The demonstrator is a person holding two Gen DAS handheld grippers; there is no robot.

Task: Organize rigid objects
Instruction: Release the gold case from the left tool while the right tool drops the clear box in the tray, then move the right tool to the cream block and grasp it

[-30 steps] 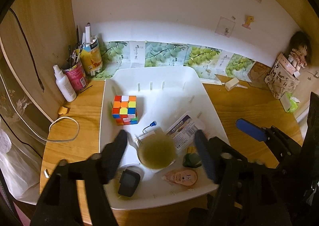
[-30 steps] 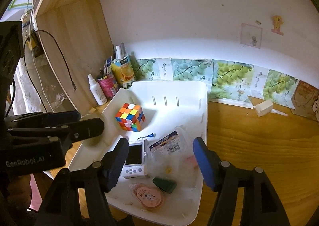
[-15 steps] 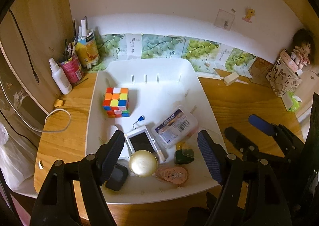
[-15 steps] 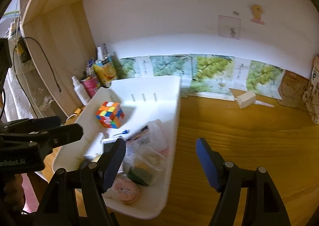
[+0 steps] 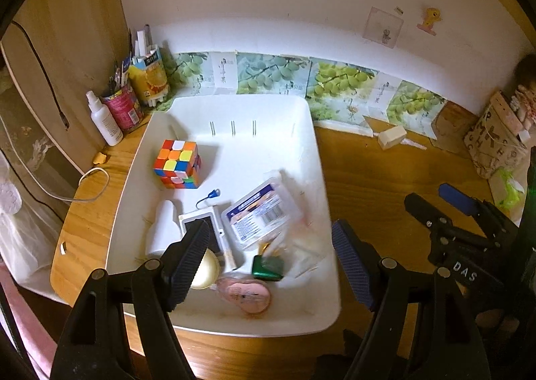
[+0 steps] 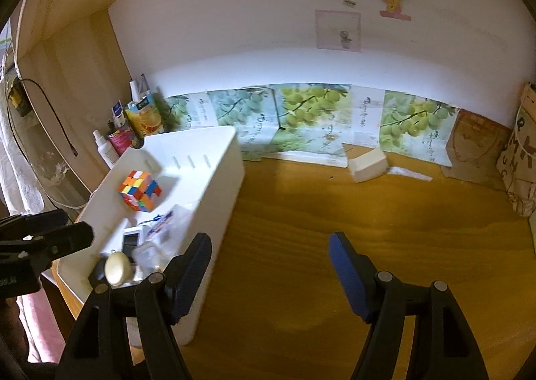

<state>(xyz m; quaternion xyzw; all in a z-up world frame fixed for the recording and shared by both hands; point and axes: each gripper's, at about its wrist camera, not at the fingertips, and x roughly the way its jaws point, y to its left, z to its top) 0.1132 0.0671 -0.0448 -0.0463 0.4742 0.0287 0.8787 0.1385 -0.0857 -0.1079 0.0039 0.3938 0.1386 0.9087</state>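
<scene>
Both tools gape empty, the left tool (image 5: 268, 259) above the white plastic bin (image 5: 321, 179) at the surface's left holding the multicoloured puzzle cube (image 5: 177, 164) and clutter, the right tool (image 6: 269, 272) over bare wooden surface (image 6: 368, 212), so I'd single out one item and descend squarely

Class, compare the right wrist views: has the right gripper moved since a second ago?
Yes. The right gripper has shifted right, off the white tray and over bare desk.

1. A white wall (image 6: 268, 45) stands behind the wooden surface (image 6: 368, 229).
2. Grape pictures (image 6: 311, 115) line the foot of the wall.
3. A wooden side panel (image 5: 77, 28) closes the left.
4. The light is warm and dim.
</scene>
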